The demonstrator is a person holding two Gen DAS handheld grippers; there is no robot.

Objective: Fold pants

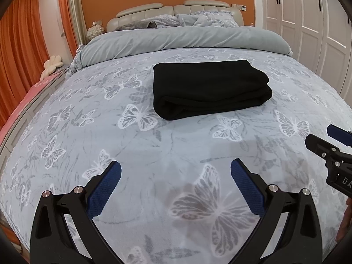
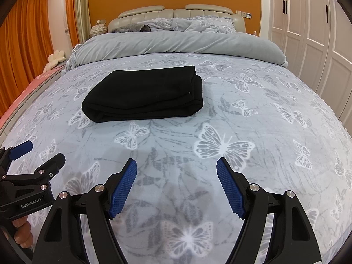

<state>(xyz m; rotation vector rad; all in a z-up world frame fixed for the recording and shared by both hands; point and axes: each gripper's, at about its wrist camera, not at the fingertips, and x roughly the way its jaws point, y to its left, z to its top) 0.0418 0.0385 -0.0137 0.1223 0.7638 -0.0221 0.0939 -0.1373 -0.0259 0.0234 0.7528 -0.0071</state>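
Black pants lie folded into a thick rectangular bundle on the butterfly-print bed cover, around the middle of the bed. My left gripper hovers open over the cover, well short of the pants, nothing between its blue pads. My right gripper is likewise open and empty, nearer the foot of the bed than the bundle. Each gripper shows at the edge of the other's view: the right gripper at the right edge, the left gripper at the left edge.
A rolled grey duvet lies across the bed beyond the pants, with pillows and a padded headboard behind. White wardrobe doors stand to the right. Orange curtains and a pink bench flank the left side.
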